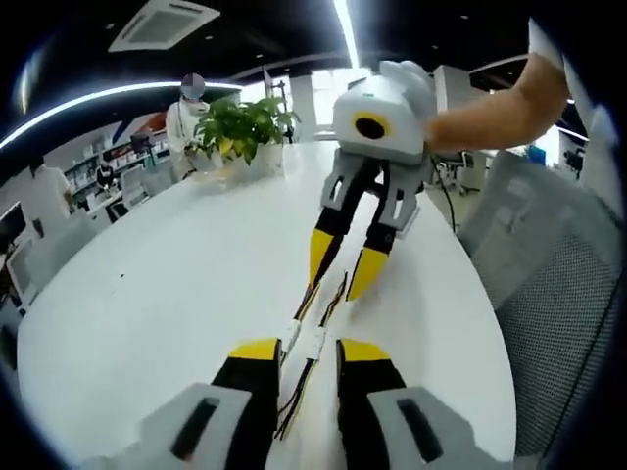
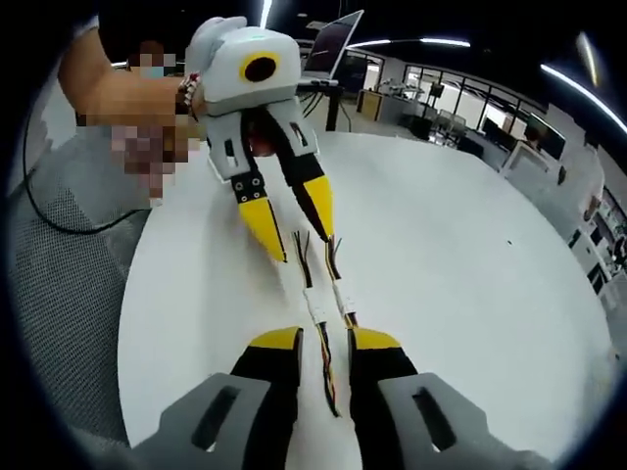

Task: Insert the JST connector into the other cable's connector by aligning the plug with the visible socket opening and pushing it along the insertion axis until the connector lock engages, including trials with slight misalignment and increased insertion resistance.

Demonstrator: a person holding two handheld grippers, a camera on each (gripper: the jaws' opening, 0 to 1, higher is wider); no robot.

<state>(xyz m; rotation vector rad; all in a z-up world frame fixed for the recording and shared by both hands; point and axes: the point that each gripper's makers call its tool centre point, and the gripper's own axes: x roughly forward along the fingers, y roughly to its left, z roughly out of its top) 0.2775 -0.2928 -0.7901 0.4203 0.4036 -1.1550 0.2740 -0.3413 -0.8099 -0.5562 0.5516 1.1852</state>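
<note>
Two small white connectors (image 1: 306,338) with thin coloured wires lay side by side on the white table (image 1: 176,294). Both the left claw (image 1: 308,354) and the right claw (image 2: 324,343) were spread apart, holding nothing.

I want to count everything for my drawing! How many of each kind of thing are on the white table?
Tools: 2, the left tool and the right tool
Wire cables with white connectors: 2, one beside the other
Potted plants: 1, at the far edge of the table
Total: 5
</note>
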